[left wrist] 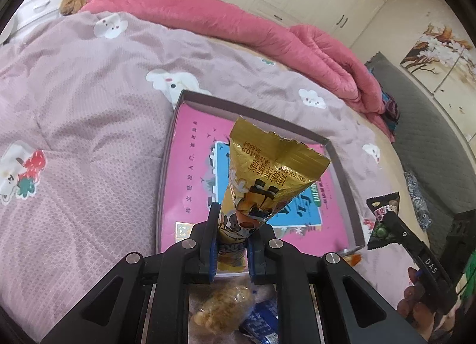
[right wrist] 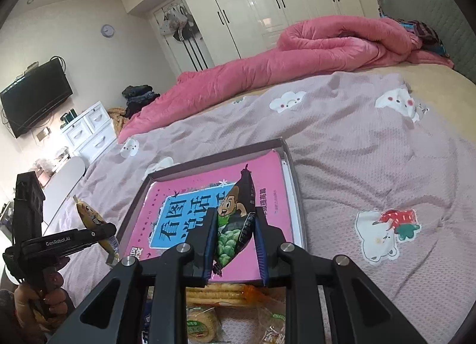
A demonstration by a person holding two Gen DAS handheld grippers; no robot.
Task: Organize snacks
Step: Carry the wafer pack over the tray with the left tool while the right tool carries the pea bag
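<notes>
Barely begun, I'd say: left gripper [left wrist: 230, 243] pinches a gold packet [left wrist: 267, 171], right gripper [right wrist: 235, 243] clamps a dark packet [right wrist: 235, 225]; the tray [left wrist: 342, 165] at twelve o'clock holds no snacks; more wait below.

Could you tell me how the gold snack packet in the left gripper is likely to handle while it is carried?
The gold snack packet probably weighs little: it stands up from the left gripper, pinched at one end. Its creased foil looks crushable and may be slippery.
</notes>
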